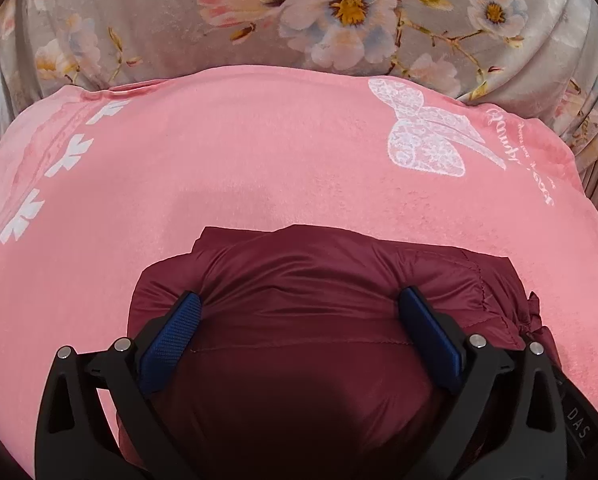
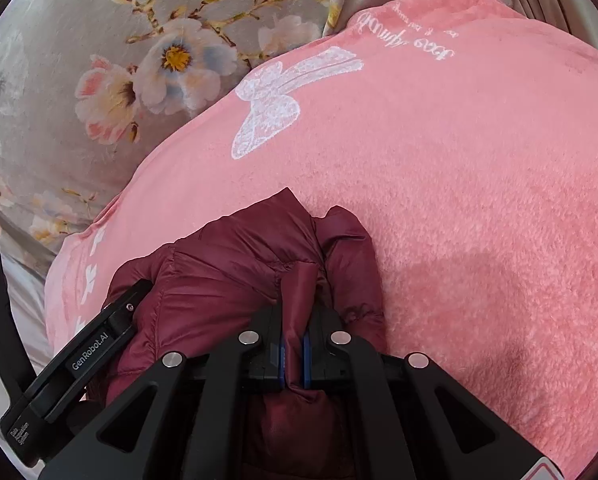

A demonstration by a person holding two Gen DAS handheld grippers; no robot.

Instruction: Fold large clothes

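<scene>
Jacket (image 1: 299, 280) edge lies well inside your pink blanket (image 1: 259, 152), open room beyond. Your left gripper (image 1: 299, 300) stands released over it; right gripper (image 2: 295, 344) clenches a jacket fold.

Two wrist-mounted fisheye cameras look steeply down along their own fingers, close above a maroon puffer jacket (image 1: 299, 280) on a pink blanket (image 1: 259, 152). The left view faces a floral cover (image 1: 159, 12) at twelve o'clock; the right view has it at ten o'clock. Both share the jacket, the blanket's white butterfly (image 2: 271, 100) and the flowers.
</scene>
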